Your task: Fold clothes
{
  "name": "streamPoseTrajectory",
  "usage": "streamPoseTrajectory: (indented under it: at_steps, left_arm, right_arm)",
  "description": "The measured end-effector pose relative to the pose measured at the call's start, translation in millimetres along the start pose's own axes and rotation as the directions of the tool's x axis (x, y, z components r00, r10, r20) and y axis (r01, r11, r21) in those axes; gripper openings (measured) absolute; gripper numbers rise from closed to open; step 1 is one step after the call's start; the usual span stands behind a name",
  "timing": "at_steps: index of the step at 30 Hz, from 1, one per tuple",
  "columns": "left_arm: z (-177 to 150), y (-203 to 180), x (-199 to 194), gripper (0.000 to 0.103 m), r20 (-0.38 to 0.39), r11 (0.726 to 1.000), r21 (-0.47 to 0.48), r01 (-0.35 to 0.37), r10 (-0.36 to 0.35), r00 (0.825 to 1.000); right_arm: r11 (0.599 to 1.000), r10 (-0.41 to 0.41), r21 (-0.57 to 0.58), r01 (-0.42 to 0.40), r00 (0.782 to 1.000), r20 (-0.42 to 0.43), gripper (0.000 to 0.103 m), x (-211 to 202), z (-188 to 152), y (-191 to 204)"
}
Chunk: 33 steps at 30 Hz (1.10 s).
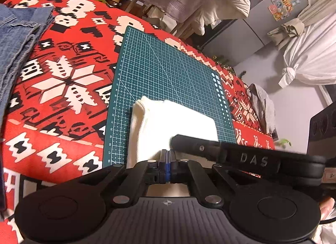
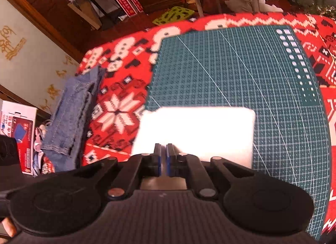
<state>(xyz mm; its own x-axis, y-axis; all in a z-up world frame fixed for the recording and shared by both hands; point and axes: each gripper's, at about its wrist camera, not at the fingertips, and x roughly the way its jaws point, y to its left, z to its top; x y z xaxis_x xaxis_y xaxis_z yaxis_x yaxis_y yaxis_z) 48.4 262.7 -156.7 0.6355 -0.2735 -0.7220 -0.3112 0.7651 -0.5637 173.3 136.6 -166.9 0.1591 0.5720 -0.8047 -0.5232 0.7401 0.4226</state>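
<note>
**Folded white stack held at its near edge: slips and snags to watch**

In the left wrist view, folded blue jeans [image 1: 15, 40] lie at the upper left on the red patterned blanket [image 1: 63, 101], well apart from the work. Centre frame, the green cutting mat [image 1: 168, 72] carries the folded white garment [image 1: 168, 122] at its near end. The left gripper [image 1: 167, 153] sits at the lower centre with its jaws together, apparently pinching the garment's near edge, though the contact itself is hidden. The right gripper [image 1: 210, 145] crosses in from the right, lying over the same edge.

In the right wrist view, the jeans [image 2: 71, 114] hang at the blanket's left edge, and the garment [image 2: 197, 130], overexposed and blurred, fills the middle of the mat [image 2: 241, 72]. The right gripper [image 2: 164, 149] has its jaws nearly together with a thin gap; whether cloth sits between them I cannot tell.

My judgement: the layers visible along the garment's left side could fan apart if only the top ones are pinched. The two tools, so close, may collide or tug unevenly and skew the fold. A careless drag leftward could also rumple the blanket.
</note>
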Motion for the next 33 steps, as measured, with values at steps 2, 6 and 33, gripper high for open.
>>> streamPoseTrajectory:
  at_steps: [2,6,33]
  left_arm:
    - [-2.2,-1.5,-3.0,0.0,-0.001,1.0,0.008,-0.002,0.002,1.0]
    - [-4.9,2.1,5.9,0.001,-0.026,1.0,0.006,-0.023,0.023,0.999]
    - [-30.2,1.8,-13.1,0.0,-0.091,0.998,-0.007,-0.057,0.057,0.994]
  right_arm:
    - [1.0,-0.001,-0.009,0.001,1.0,-0.001,0.005,0.7,2.8,4.8]
    - [0.999,-0.044,-0.026,0.043,0.998,-0.033,0.0,14.7,7.0,9.8]
    - [0.998,-0.032,0.045,0.036,0.994,-0.1,0.0,-3.2,-32.4,11.5]
